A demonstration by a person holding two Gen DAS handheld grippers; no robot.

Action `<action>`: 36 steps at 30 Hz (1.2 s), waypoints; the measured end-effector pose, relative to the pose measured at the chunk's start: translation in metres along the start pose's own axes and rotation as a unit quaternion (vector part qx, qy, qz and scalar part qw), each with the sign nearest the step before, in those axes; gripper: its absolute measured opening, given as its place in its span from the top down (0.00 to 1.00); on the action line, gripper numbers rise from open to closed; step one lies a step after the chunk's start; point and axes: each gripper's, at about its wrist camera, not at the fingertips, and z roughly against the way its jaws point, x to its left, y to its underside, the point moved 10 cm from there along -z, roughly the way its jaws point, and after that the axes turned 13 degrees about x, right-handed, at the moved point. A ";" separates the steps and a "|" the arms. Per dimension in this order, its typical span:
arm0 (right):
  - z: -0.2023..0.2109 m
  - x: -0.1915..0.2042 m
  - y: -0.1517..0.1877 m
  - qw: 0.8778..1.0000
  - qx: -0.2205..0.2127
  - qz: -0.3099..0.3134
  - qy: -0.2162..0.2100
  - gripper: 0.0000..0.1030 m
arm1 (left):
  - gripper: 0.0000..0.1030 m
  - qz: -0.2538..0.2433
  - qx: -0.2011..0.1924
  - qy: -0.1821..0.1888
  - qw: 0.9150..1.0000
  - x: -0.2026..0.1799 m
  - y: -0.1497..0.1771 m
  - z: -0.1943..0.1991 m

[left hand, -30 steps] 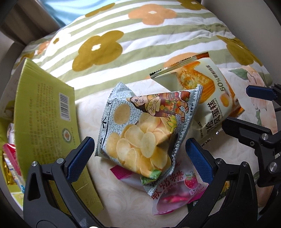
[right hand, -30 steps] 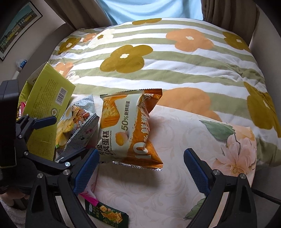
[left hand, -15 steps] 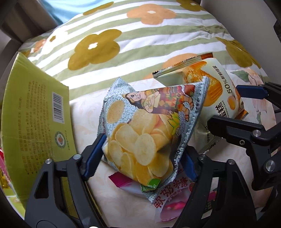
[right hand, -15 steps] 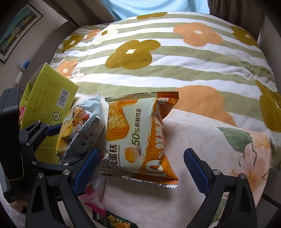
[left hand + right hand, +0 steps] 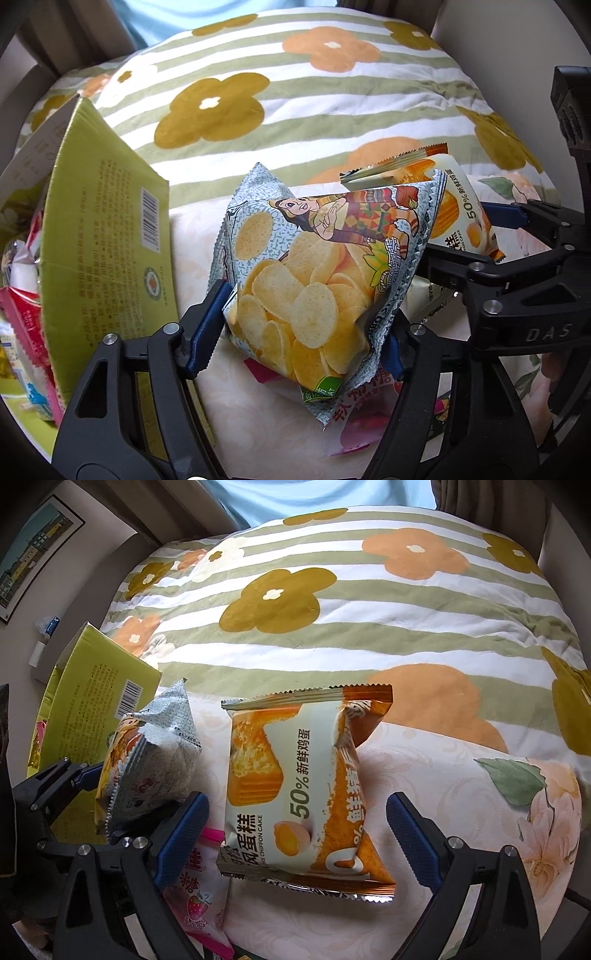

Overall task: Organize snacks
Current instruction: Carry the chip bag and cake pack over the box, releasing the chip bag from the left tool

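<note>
Floral striped bedding (image 5: 332,635) fills the background, a green carton (image 5: 107,258) at left. Left gripper (image 5: 299,328) is closing on the potato chip bag (image 5: 314,280), pads pressing its sides. Right gripper (image 5: 295,823), tilted steeply downward, spreads wide around the chiffon cake packet (image 5: 295,786), not touching it.

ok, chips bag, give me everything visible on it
The chips bag is a puffy grey-speckled foil pouch printed with potato chips and a cartoon figure, its seams serrated. It stands tilted between the closing jaws of the left gripper, whose blue pads press its creased lower sides. It overlaps a pink candy packet below.
</note>
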 end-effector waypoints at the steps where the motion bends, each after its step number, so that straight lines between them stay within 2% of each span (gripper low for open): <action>1: -0.001 0.001 0.000 1.000 0.000 0.001 0.001 0.07 | 0.34 0.001 -0.001 0.000 1.000 0.001 0.001 0.001; 2: -0.002 0.001 0.000 1.000 -0.001 0.001 0.004 0.07 | 0.34 0.003 -0.001 0.000 1.000 0.001 0.002 0.001; 3: -0.004 0.002 0.000 1.000 -0.002 0.002 0.008 0.12 | 0.34 0.003 -0.002 0.002 1.000 0.001 0.002 0.002; 4: -0.005 0.003 0.001 1.000 -0.002 0.003 0.011 0.17 | 0.34 0.003 -0.002 0.002 1.000 0.001 0.003 0.002; 5: -0.006 0.003 0.002 1.000 0.000 0.002 0.013 0.28 | 0.34 0.003 -0.003 0.000 1.000 0.000 0.004 0.003; 7: -0.007 0.003 0.004 1.000 0.000 0.002 0.016 0.31 | 0.34 0.003 -0.004 0.005 1.000 0.000 0.005 0.004; 9: -0.003 0.004 0.006 1.000 -0.005 0.006 0.025 0.38 | 0.34 0.002 -0.008 0.005 1.000 -0.002 0.007 0.008; 16: 0.035 0.000 0.021 0.999 -0.038 -0.003 0.024 0.40 | 0.34 0.000 -0.040 0.006 0.999 -0.004 0.013 0.045; 24: 0.120 0.017 0.037 0.992 -0.118 0.016 0.039 0.40 | 0.34 0.002 -0.105 -0.002 0.994 -0.002 0.021 0.128; 31: 0.170 0.062 0.042 0.985 -0.164 0.043 0.044 0.40 | 0.34 0.025 -0.160 -0.014 0.987 0.042 0.035 0.201; 36: 0.181 0.106 0.042 0.981 -0.181 0.052 0.043 0.40 | 0.34 0.042 -0.182 -0.019 0.982 0.092 0.049 0.227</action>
